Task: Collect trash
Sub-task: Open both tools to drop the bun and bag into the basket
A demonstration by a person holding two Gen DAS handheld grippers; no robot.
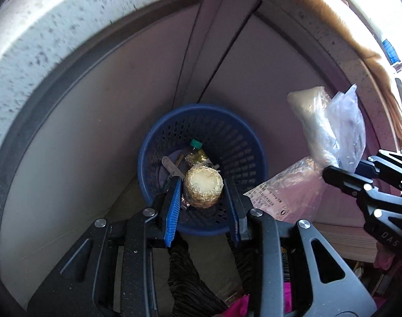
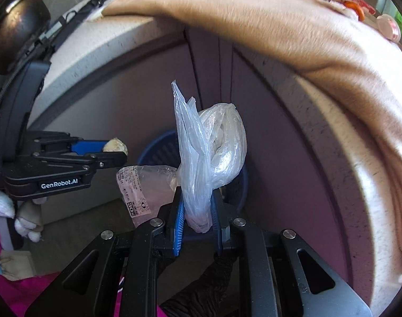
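Fibrous round husk (image 1: 203, 190) over perforated blue plastic basket (image 1: 243, 142)

Left wrist view: the camera sits behind the left gripper (image 1: 203, 185) and looks steeply down along its fingers into the blue basket (image 1: 251, 142), which is close and central in frame. The right gripper (image 1: 343, 169) enters at the frame's right side, beside the basket.

Right wrist view: the camera sits behind the right gripper (image 2: 197, 206), facing forward and less steeply down; the same blue basket (image 2: 158, 145) lies beyond its fingers, largely hidden. The left gripper (image 2: 113, 150) shows left of the basket.

Shared ground (both views): the basket, the cabinet doors (image 1: 267, 74) behind it, and the countertop edge (image 1: 68, 26) above.
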